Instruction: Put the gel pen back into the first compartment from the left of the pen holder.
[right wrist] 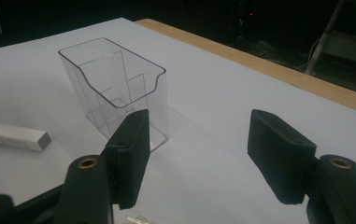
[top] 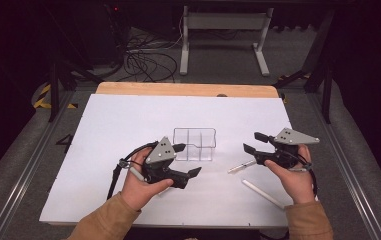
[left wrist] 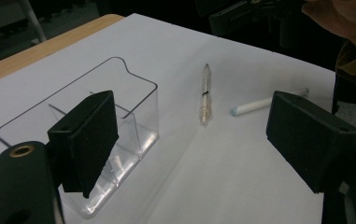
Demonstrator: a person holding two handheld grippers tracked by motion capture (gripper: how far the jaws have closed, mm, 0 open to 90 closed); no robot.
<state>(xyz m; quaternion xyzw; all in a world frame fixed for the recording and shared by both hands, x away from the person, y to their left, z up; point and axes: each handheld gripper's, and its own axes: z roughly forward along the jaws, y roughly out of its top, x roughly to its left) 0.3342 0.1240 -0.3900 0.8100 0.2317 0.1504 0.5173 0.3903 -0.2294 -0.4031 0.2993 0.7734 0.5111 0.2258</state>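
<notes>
From above, the clear box (top: 194, 144) stands mid-table. The left gripper (top: 187, 160) waits just left of it, jaws open and empty. The right gripper (top: 254, 142) is open and empty too, above a clear pen (top: 241, 166). A white stick (top: 262, 193) lies nearer.

In the left gripper view, both lie right of the box. My guess: grab the pen first, across its middle.

In the right gripper view, the box stands far left; drop the pen in straight.
</notes>
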